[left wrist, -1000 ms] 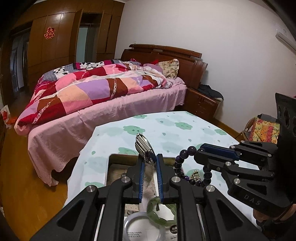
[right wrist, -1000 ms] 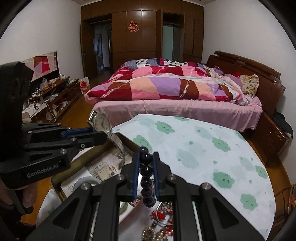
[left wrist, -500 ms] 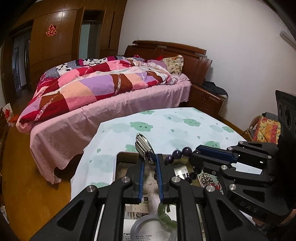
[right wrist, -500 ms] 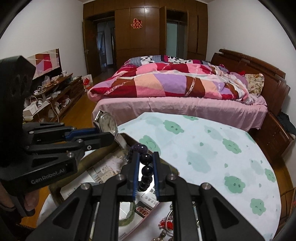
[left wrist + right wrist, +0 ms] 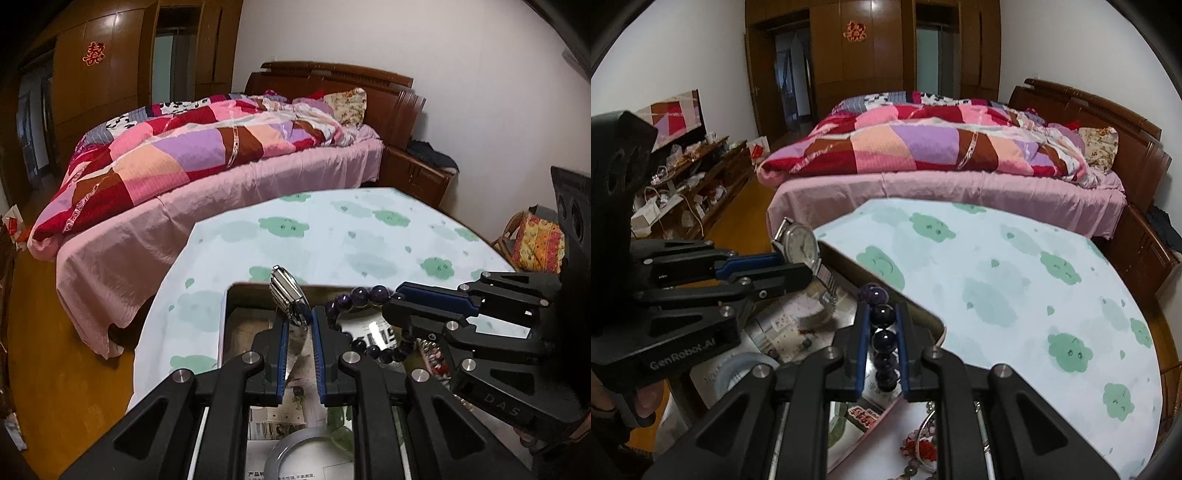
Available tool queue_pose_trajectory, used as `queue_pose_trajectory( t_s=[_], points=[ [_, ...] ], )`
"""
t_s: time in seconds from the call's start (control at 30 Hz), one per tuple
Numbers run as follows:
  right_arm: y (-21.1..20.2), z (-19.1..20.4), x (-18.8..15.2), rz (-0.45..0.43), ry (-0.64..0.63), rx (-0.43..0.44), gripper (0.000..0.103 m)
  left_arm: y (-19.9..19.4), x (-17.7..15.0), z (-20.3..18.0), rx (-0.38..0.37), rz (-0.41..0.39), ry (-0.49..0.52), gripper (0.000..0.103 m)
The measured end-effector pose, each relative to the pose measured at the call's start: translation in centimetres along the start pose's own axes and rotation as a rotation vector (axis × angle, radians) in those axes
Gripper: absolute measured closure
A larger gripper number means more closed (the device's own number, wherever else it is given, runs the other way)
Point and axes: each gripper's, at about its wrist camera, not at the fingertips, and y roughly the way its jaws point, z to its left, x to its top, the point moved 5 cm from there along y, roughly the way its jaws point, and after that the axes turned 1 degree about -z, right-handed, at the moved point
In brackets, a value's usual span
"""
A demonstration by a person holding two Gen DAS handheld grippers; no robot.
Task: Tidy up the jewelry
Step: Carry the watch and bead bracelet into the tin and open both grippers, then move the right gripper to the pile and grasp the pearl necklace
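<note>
My left gripper [image 5: 298,325] is shut on a silver wristwatch [image 5: 290,300]; in the right wrist view the watch [image 5: 799,246] shows its white dial, its metal band hanging into the tin box [image 5: 923,317]. My right gripper [image 5: 882,325] is shut on a dark purple bead bracelet [image 5: 882,334]; in the left wrist view the bracelet [image 5: 364,295] hangs over the box's [image 5: 223,325] right part. Both grippers hover over the box, side by side.
The box lies on a round table with a cloud-print cloth [image 5: 1015,280]. It holds paper, a pale bangle [image 5: 295,448] and a green bangle [image 5: 340,435]. Loose jewelry [image 5: 923,448] lies beside the box. A bed [image 5: 942,158] stands behind.
Both grippers have moved over the box and lower, with the watch and the bracelet still held. The watch band now hangs down into the box.
</note>
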Motion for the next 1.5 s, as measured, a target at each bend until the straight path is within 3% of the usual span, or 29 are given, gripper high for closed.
queue_pose_trajectory(
  t_s=[0.13,0.37,0.43,0.47,0.5,0.63,0.77,0.93,1.17,1.5],
  points=[
    [0.6,-0.2,-0.7,0.029,-0.004,-0.013,0.087,0.5,-0.8,0.2,0.034,0.034,0.011,0.091],
    [1.1,-0.5,-1.4,0.057,0.006,-0.015,0.086,-0.1,-0.8,0.4,0.042,0.023,-0.001,0.087],
    [1.1,-0.7,-1.5,0.054,0.017,-0.016,0.085,-0.3,-0.8,0.3,0.05,0.019,0.003,0.068],
    [1.2,-0.8,-1.5,0.056,0.023,-0.016,0.084,-0.5,-0.8,0.3,0.064,0.007,0.004,0.051],
    [1.3,-0.8,-1.5,0.058,0.023,-0.018,0.084,-0.6,-0.7,0.3,0.073,-0.003,0.003,0.041],
    [1.2,-0.8,-1.6,0.058,0.023,-0.021,0.084,-0.7,-0.9,0.7,0.072,-0.005,-0.017,0.041],
    [1.1,-0.9,-1.7,0.052,0.028,-0.024,0.073,-0.6,-0.8,0.8,0.084,-0.005,-0.025,0.041],
    [1.1,-0.8,-1.6,0.051,0.027,-0.021,0.071,-0.6,-0.8,0.9,0.091,-0.003,-0.03,0.041],
    [1.0,-0.6,-1.6,0.044,0.03,-0.022,0.061,-0.5,-0.7,0.9,0.104,0.005,-0.034,0.041],
    [0.2,-0.7,-1.5,0.027,0.048,-0.021,0.054,-0.7,-0.7,0.9,0.11,0.002,-0.036,0.041]
  ],
)
